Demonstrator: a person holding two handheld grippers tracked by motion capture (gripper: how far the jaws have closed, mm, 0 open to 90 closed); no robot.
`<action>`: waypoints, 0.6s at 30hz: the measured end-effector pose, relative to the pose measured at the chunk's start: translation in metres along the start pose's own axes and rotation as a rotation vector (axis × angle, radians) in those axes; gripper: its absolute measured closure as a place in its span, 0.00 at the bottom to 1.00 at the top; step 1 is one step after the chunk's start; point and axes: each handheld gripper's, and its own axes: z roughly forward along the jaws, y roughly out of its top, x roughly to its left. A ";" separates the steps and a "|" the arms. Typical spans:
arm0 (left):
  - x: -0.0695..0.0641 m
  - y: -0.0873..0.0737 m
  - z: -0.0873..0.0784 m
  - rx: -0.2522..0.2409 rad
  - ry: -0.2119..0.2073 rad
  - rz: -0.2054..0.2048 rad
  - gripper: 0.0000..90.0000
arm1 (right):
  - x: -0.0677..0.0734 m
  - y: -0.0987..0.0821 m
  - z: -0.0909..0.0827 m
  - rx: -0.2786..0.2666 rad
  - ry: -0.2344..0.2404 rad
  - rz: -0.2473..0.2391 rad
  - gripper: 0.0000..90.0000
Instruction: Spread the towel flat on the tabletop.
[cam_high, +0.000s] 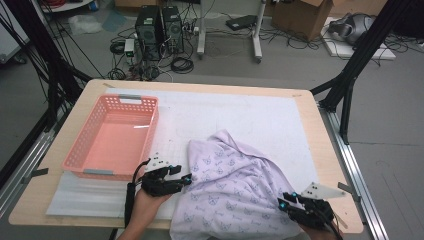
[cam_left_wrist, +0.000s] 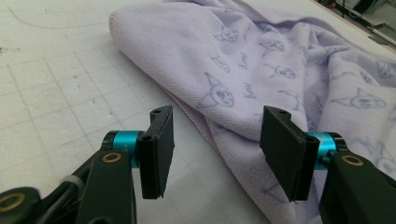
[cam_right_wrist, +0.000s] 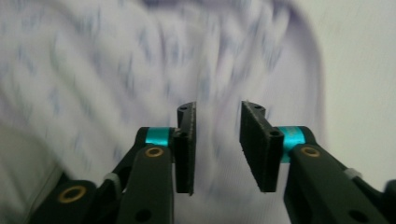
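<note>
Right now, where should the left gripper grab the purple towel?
Probably the folded hem edge of the purple towel, just ahead of the left gripper. It lies flat on the table mat, so slide in low from the mat side. The open jaws already straddle that edge.

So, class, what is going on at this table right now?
A person holds a gripper in each hand and is working on a lilac printed towel that lies crumpled on the white mat. The left gripper sits at the towel's left edge, jaws open with the hem between them but not pinched. The right gripper is at the towel's lower right, jaws apart above the cloth, nothing gripped. An empty pink basket waits at the left.
</note>
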 end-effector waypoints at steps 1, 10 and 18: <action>0.000 0.000 0.000 0.000 0.000 0.000 0.50 | -0.001 0.006 0.002 -0.019 -0.008 -0.007 0.71; -0.001 -0.001 0.005 0.017 -0.015 0.013 0.50 | -0.020 0.073 0.080 0.013 -0.074 -0.116 0.61; 0.003 -0.003 0.001 0.009 -0.008 0.001 0.52 | -0.022 0.075 0.112 0.040 0.017 -0.121 0.95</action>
